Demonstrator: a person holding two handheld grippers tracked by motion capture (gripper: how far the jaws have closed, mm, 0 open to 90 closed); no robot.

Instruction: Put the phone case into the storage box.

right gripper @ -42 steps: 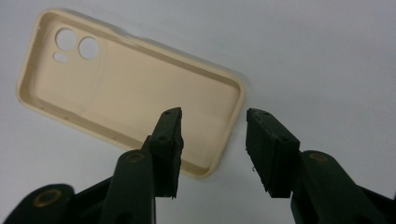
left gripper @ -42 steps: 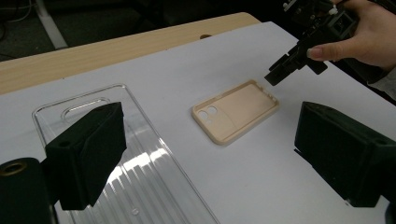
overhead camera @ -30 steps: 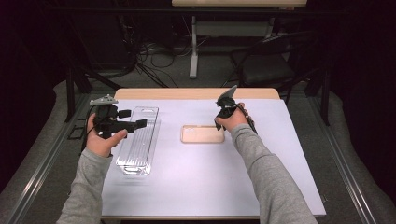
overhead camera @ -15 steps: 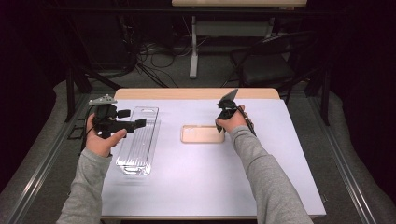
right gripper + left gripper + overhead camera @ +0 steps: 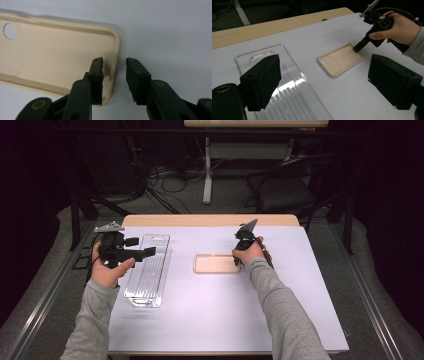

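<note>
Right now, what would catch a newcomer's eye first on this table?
The beige phone case lying open side up at mid-table, with the right gripper straddling its end wall; its fingers have just been closing and are not yet pressing. To its left lies a clear plastic tray, the left gripper open above it.

Left tongs [image 5: 142,253] held level above the worktop's left side, jaws standing wide apart, nothing between them. Right tongs [image 5: 114,72] pointed downward near the worktop's middle, toward its far edge; jaws have just been closing, a narrow gap remaining. Both forearms in grey sleeves.
</note>
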